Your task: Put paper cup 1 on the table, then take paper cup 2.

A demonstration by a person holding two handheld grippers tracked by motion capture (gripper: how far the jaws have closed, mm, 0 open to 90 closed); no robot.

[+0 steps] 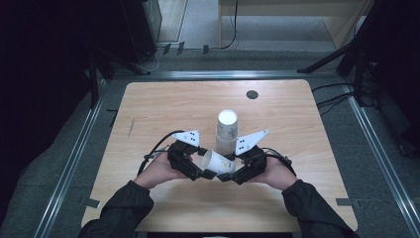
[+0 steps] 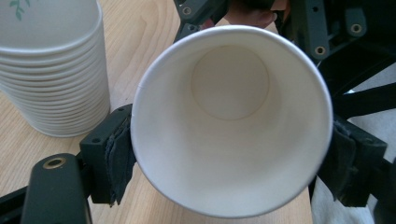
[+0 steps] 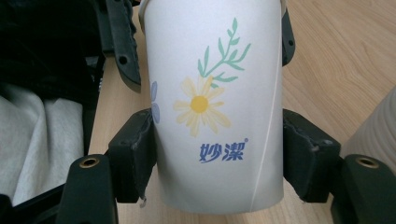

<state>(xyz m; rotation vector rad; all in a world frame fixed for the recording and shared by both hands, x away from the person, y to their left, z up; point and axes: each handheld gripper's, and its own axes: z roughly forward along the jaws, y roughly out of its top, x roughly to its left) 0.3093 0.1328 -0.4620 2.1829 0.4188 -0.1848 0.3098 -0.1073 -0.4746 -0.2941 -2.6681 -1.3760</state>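
A single paper cup [image 1: 218,162] lies on its side just above the tabletop [image 1: 163,109], held between the two grippers near the front edge. It is empty: the left gripper view looks straight into its mouth, where the white inner wall [image 2: 233,140] narrows smoothly to a flat round bottom. Its rim is a thin rolled lip, slightly out of round. The outside is matte white, printed with a yellow daisy, a green sprig and blue lettering [image 3: 215,116], and a faint seam runs down the wall.

The left gripper [image 1: 190,163] has its dark padded jaws set against opposite sides of the cup near the mouth; the pads touch the wall. The right gripper [image 1: 245,168] clamps the cup near its base, its black jaws pressed to either side of the printed wall.

Just behind the held cup stands a stack [image 1: 227,131] of the same cups, nested upside down, the flat white base of the top one facing up. Its ribbed pile of rims [image 2: 56,107] rests on the tabletop, which is pale wood-grain laminate with rounded corners and a dark round plug [image 1: 252,94] near the far edge.
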